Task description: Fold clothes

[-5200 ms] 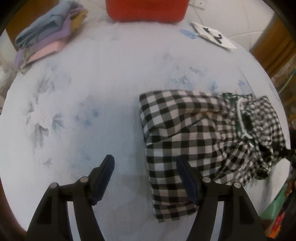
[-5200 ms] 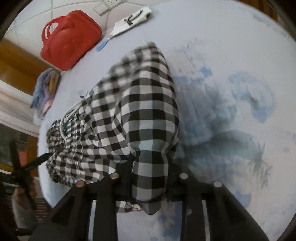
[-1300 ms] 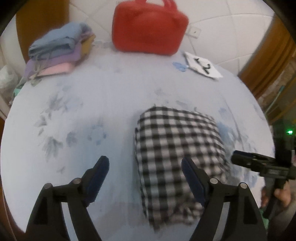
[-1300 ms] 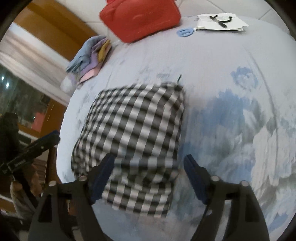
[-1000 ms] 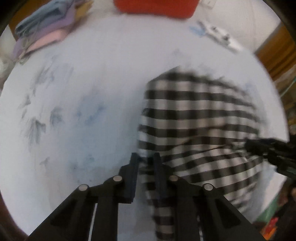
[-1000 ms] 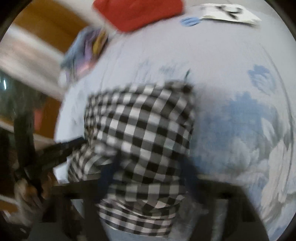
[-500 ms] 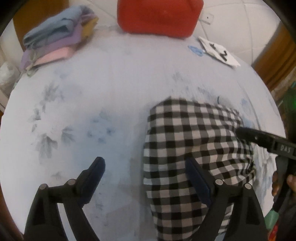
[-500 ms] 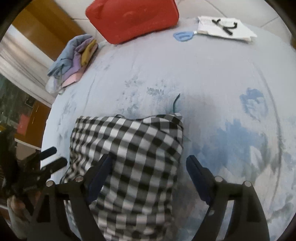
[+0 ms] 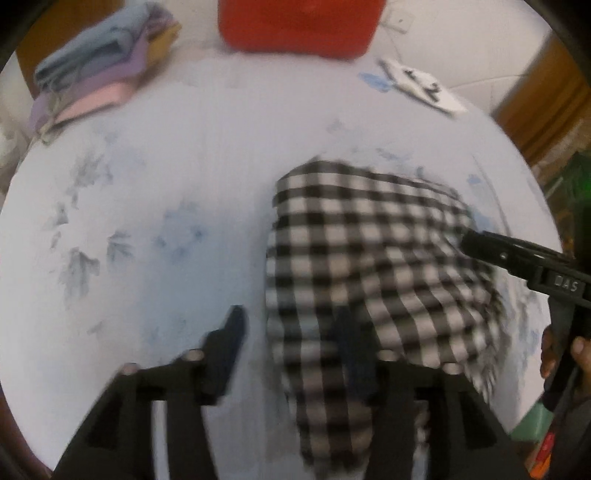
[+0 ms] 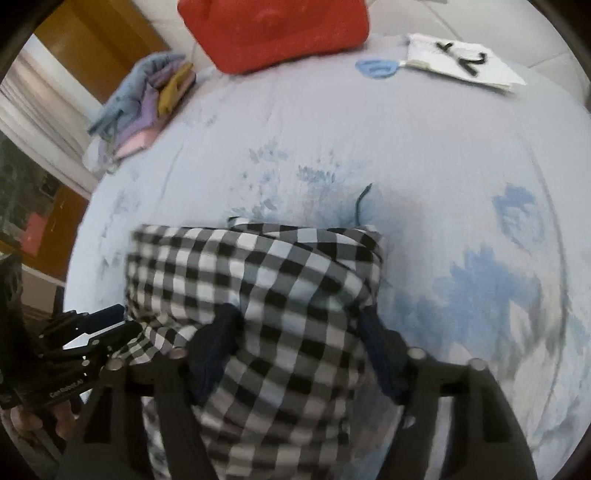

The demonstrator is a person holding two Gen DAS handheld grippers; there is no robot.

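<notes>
Checked garment (image 10: 258, 280) lies folded on the pale floral sheet (image 9: 177, 177) — left gripper (image 9: 291, 339) closing astride its near edge, pads not yet pressing; right gripper (image 10: 299, 339) spread wide across the other end. Red bag (image 10: 273, 29) and stacked clothes (image 9: 99, 70) sit beyond.

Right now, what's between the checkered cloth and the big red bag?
Nothing but bare, flower-printed bedsheet lies between the checkered cloth and the red bag, apart from a short dark thread beside the cloth's far edge. The right wrist view shows it best.
</notes>
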